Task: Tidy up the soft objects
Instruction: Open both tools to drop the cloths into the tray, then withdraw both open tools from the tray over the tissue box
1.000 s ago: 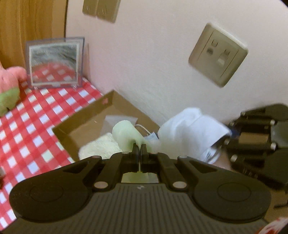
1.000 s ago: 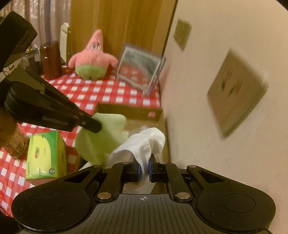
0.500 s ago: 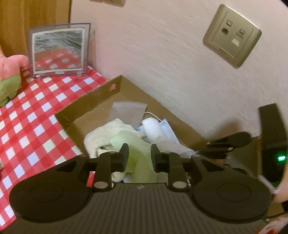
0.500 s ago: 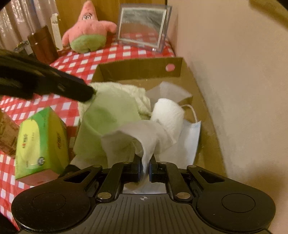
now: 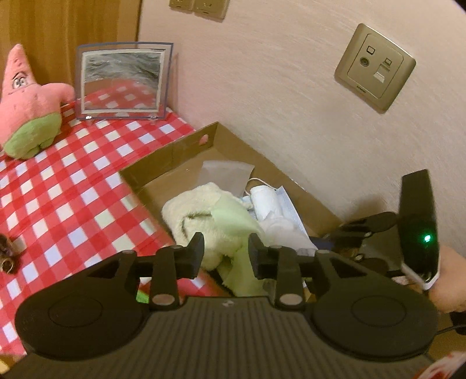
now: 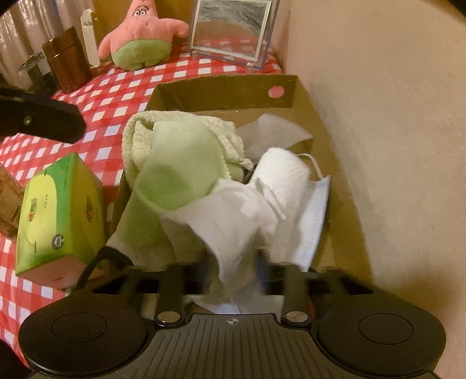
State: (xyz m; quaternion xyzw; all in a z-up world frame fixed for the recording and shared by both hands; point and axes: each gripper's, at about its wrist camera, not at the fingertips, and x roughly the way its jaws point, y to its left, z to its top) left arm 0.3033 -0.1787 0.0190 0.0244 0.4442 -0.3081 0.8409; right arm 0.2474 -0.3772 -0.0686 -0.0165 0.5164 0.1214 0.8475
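Observation:
A brown cardboard box (image 5: 174, 154) (image 6: 227, 90) stands against the wall and holds soft things. In it lie a cream towel (image 5: 198, 204) (image 6: 137, 131), a light green cloth (image 5: 233, 218) (image 6: 174, 163), a white tissue (image 6: 233, 221), a white gauze roll (image 6: 282, 172) and a face mask (image 6: 314, 221). My left gripper (image 5: 225, 253) is open just above the green cloth, holding nothing. My right gripper (image 6: 233, 271) is open, its fingers blurred, with the white tissue loose between them over the box's near end.
A red-checked tablecloth (image 5: 67, 189) covers the table. A pink star plush (image 5: 26, 105) (image 6: 139, 35) and a framed mirror (image 5: 122, 84) (image 6: 233, 26) stand at the back. A green tissue box (image 6: 58, 210) lies left of the cardboard box. A dark brown container (image 6: 68, 58) stands far left.
Both grippers came down over the box with their cloths. The left one opened and let go of the green cloth half a second ago. The right one has now opened off the white tissue.

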